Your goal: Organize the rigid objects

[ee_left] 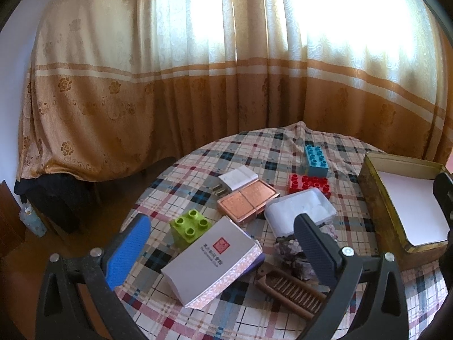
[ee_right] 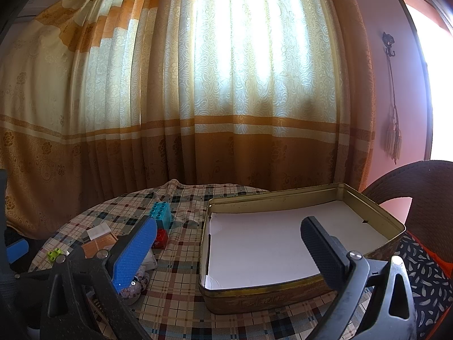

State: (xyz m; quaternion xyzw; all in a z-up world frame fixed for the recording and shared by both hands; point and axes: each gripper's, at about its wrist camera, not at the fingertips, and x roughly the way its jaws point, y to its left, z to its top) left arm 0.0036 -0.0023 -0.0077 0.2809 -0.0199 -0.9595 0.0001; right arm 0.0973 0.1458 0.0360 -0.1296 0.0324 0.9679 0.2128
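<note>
Table (ee_left: 283, 306) under a plaid cloth takes up most of both views, with the gold tin (ee_right: 283, 297) on its right side, lid off, white liner bare. Left of it sits the clutter: white booklet (ee_left: 211, 259), copper case (ee_left: 247, 201), clear plastic box (ee_left: 300, 212), wooden comb (ee_left: 288, 286), then red brick (ee_left: 308, 184), blue brick (ee_left: 315, 155), green brick (ee_left: 191, 226). Left gripper (ee_left: 223, 248) and right gripper (ee_right: 229, 252) both hang wide open, holding nothing.
</note>
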